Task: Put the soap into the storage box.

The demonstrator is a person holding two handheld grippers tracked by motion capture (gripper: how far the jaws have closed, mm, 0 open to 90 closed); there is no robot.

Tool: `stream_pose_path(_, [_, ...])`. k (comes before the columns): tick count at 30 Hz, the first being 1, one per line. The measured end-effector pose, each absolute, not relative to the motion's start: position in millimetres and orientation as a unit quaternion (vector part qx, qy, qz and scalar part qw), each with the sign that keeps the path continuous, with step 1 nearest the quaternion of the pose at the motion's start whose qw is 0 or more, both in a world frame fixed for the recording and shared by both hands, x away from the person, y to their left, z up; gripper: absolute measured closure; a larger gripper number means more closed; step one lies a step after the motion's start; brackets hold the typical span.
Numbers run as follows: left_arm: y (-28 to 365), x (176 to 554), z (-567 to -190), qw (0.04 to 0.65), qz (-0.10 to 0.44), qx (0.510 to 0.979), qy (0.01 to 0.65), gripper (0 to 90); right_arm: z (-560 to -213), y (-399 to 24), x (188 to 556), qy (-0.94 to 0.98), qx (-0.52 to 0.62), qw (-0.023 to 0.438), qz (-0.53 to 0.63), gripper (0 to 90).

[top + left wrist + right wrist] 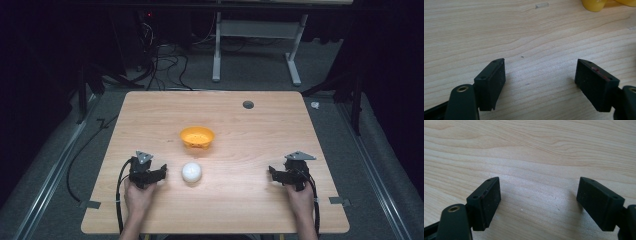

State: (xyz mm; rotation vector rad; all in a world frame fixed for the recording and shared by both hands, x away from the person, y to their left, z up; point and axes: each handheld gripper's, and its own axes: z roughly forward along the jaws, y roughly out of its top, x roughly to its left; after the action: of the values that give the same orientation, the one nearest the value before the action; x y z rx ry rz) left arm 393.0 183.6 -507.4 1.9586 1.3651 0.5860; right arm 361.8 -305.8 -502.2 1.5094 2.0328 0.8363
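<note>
- Grippers, nearest: two. Left gripper rests on the counter at front left, fingers spread wide, nothing between them. Right gripper sits at front right, fingers also spread, bare wood between.
- White ball: one, round, on the counter just beside the left gripper, well apart from the right one, front of centre.
- Handling, my read: looks light and smooth, so likely to roll away or squirt out of flat pads. Cannot tell whether stiff or soft. Take it across the widest part, pads on opposite sides, close gently.
- Orange bowl: one, upright, just behind the ball, near counter middle. Thin wall, probably light plastic; may slide if knocked. Its yellow-orange edge shows at the top of the left gripper view.
- Far edge: one dark round grommet in the counter, well apart from everything.
</note>
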Motion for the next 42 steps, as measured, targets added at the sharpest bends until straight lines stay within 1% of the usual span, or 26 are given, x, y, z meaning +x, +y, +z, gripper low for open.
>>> stream_pose_path(18, [186,390,-505,0.337,0.225,0.752,0.52,26.1,-502,-306,362,0.741,0.55,0.235,0.305,20.3])
stream_pose_path(20, [187,388,-503,0.344,0.224,0.75,0.519,25.9,-502,-306,362,0.741,0.55,0.235,0.305,20.3])
stream_pose_path(28, [182,381,-496,0.357,0.215,0.758,0.503,24.5,-502,-306,362,0.741,0.55,0.235,0.305,20.3])
stream_pose_path(42, [165,366,-476,0.394,0.197,0.776,0.452,23.3,-502,-306,362,0.741,0.55,0.235,0.305,20.3])
